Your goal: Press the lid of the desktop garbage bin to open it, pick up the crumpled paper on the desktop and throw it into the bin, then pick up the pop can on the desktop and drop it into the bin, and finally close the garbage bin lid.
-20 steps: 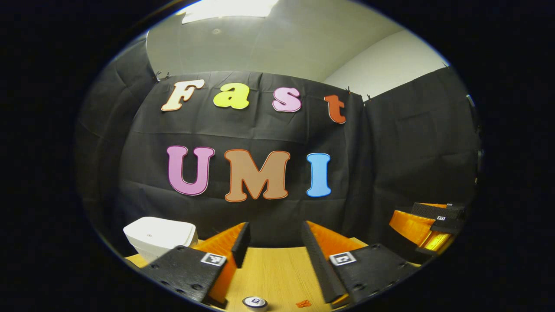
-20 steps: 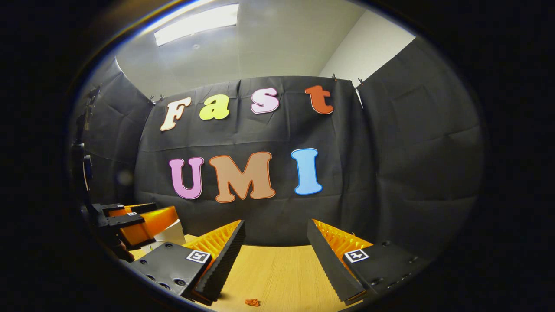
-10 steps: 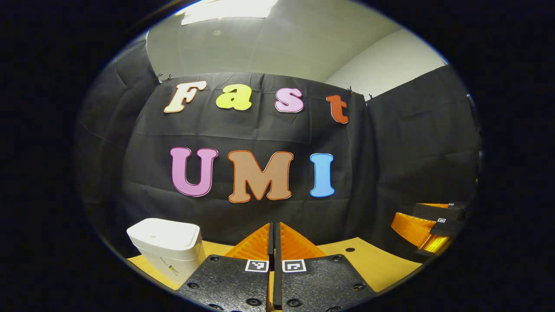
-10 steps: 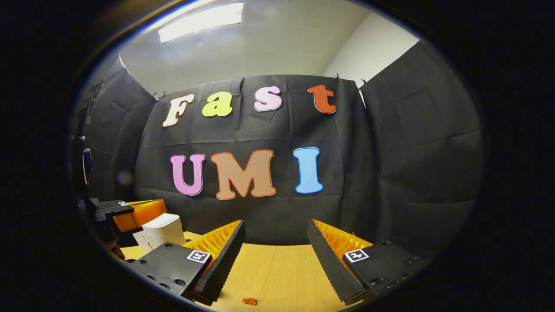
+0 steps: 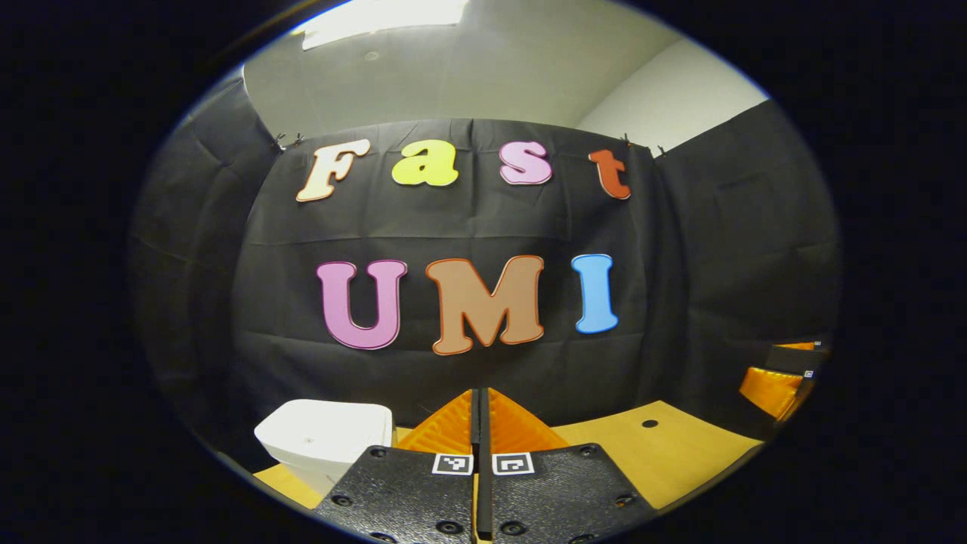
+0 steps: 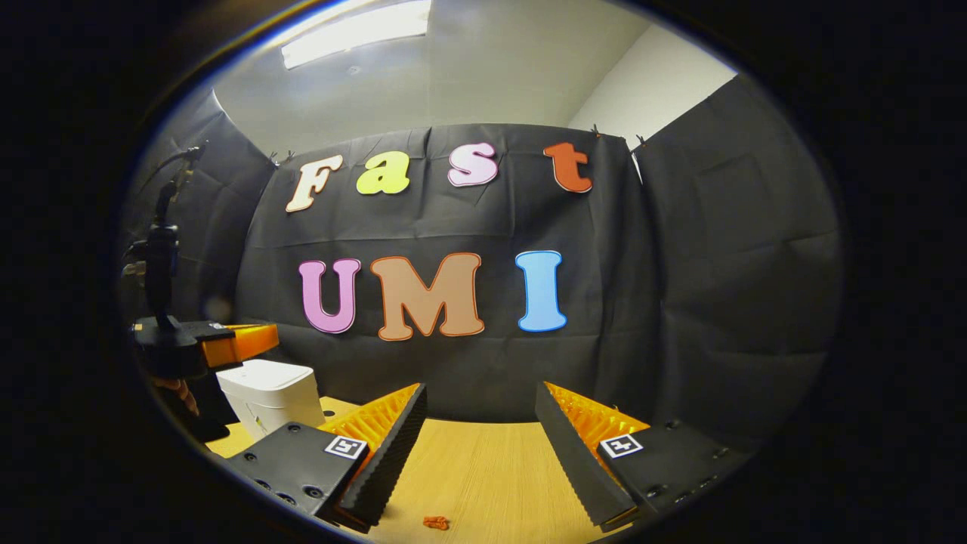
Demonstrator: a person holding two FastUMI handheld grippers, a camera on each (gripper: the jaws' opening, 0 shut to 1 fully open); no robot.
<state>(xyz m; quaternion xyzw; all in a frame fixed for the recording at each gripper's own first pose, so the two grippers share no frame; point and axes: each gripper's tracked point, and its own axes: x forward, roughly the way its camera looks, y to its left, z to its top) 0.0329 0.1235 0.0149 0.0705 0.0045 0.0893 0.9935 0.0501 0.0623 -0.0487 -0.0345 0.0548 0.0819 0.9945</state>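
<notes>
- The left gripper (image 5: pixel 478 423) hangs above the table (image 5: pixel 665 453) with its two fingers pressed flat together and nothing between them; the white garbage bin (image 5: pixel 325 438) stands just beside it, on its left, lid down.
- In the right gripper view, the right gripper (image 6: pixel 480 438) rests low over the wood with its fingers spread wide and empty, while the left gripper (image 6: pixel 227 344) and the hand holding it sit above and behind the bin (image 6: pixel 268 393) at the far left.
- The bin looks like thin, smooth plastic, likely light enough to slide or tip; a press on the lid is best made straight down on its flat top, where a closed fingertip gives a firm point.
- Judged from the shut lid, the opening press is not yet done.
- A small orange scrap (image 6: pixel 435 522) lies on the table between the right gripper's fingers; what it is cannot be told.
- The table is pale wood grain with a small dark hole (image 5: pixel 649 423) near its far edge.
- Black cloth walls the booth on three sides, under a white ceiling with a bright light panel (image 6: pixel 355 30).
</notes>
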